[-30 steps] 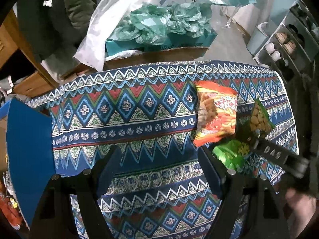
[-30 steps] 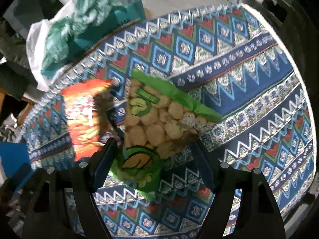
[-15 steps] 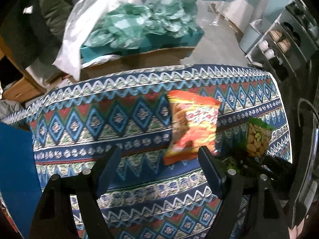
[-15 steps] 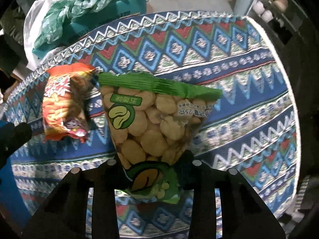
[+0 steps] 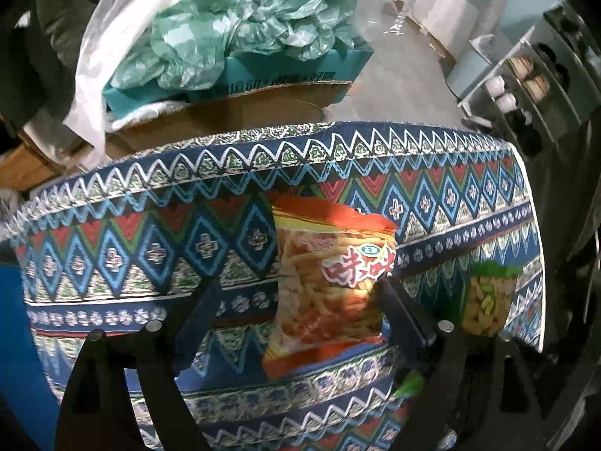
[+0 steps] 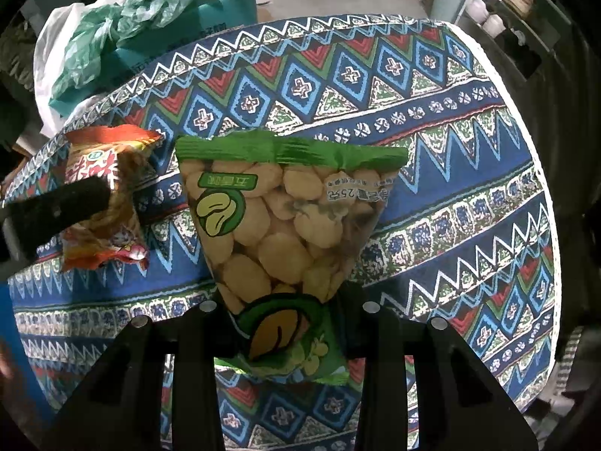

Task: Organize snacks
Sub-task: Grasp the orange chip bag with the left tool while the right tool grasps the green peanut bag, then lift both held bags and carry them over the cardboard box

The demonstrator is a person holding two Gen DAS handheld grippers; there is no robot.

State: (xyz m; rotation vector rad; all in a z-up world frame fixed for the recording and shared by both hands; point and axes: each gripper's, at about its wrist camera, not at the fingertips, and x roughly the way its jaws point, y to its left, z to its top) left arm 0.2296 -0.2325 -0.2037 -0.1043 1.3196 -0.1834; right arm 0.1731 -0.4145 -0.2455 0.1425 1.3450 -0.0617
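An orange bag of stick snacks (image 5: 330,282) lies on the patterned tablecloth (image 5: 150,248). My left gripper (image 5: 296,312) is open, its jaws wide apart around the bag's lower half, the right finger at the bag's edge. My right gripper (image 6: 281,323) is shut on the bottom of a green bag of broad beans (image 6: 285,225) and holds it upright above the cloth. The green bag also shows in the left wrist view (image 5: 484,304) at the right. The orange bag (image 6: 105,195) shows left in the right wrist view, with a left finger (image 6: 56,210) across it.
Behind the table stand a cardboard box (image 5: 240,109) with teal tissue (image 5: 233,30) and a white plastic bag (image 5: 112,49). A shoe rack (image 5: 533,82) is at the far right. A blue panel (image 5: 15,338) is at the left. The table edge (image 6: 541,173) curves along the right.
My left gripper has moved forward and right until its jaws stand around the orange bag. My right gripper closed on the green bag a second ago and has lifted it higher.
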